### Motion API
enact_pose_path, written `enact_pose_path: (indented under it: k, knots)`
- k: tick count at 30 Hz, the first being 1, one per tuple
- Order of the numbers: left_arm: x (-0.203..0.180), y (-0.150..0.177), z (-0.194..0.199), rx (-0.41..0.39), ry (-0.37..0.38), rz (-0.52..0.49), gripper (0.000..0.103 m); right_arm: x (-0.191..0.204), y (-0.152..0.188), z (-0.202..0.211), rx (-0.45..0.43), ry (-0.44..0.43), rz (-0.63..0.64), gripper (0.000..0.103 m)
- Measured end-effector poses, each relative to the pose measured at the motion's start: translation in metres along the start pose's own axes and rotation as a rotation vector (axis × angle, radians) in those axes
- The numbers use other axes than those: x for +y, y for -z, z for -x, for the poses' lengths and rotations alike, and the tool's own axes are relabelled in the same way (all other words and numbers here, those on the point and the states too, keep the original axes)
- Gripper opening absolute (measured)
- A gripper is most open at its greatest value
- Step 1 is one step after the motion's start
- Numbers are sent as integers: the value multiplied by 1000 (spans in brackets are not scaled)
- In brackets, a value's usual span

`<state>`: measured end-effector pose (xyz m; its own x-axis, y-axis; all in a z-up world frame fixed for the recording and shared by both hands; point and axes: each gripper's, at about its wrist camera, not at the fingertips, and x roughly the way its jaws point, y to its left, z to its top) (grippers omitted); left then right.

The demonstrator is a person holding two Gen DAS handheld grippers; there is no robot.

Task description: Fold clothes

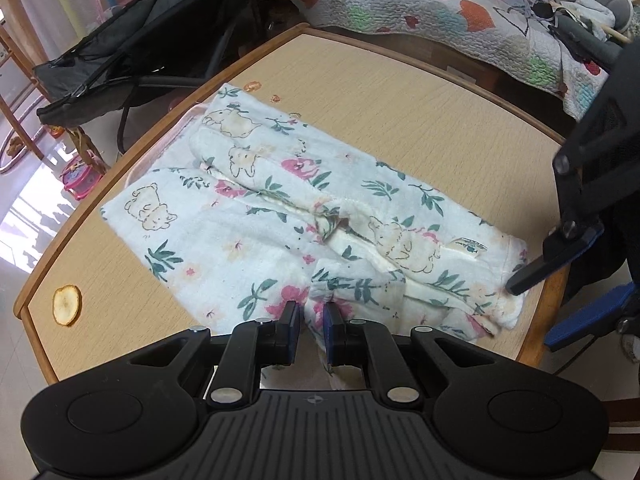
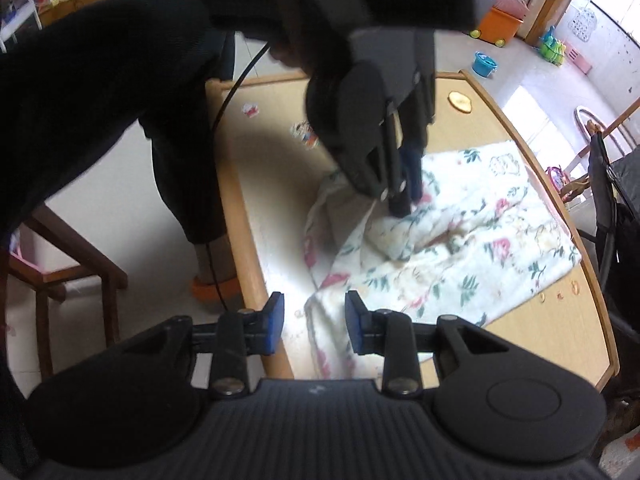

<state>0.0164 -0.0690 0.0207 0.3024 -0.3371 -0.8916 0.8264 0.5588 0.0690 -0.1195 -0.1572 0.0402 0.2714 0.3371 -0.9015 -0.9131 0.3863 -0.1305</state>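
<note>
A white garment (image 1: 280, 216) printed with flowers and bears lies partly folded on the wooden table (image 1: 420, 120). My left gripper (image 1: 311, 312) is shut on a fold at the garment's near edge. The right wrist view shows the left gripper (image 2: 404, 204) pinching that raised fold of the garment (image 2: 460, 256). My right gripper (image 2: 315, 308) has its jaws apart over the garment's corner near the table's edge, and the blue pads (image 2: 276, 320) do not press the cloth. From the left wrist view the right gripper (image 1: 534, 316) hangs open just beside the garment's right end.
A round dried-slice sticker (image 1: 67, 305) sits near the table's left corner. A bed with a heart quilt (image 1: 400, 4) stands behind the table, with a black folding chair (image 1: 120, 64) at the left. A person's dark sleeve (image 2: 100, 80), a wooden chair (image 2: 60, 268) and floor toys (image 2: 500, 24) surround the table.
</note>
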Motion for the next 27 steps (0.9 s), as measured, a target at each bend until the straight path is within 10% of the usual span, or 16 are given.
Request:
enact_pose_path:
  k: [8,27]
  knots:
    - [0,0,0,-2,-1,7,13,3,-2,-25,39,65,8,31]
    - [4,3,6,-31,2,18,14,-38,-22,-23,129,-80,-37,7]
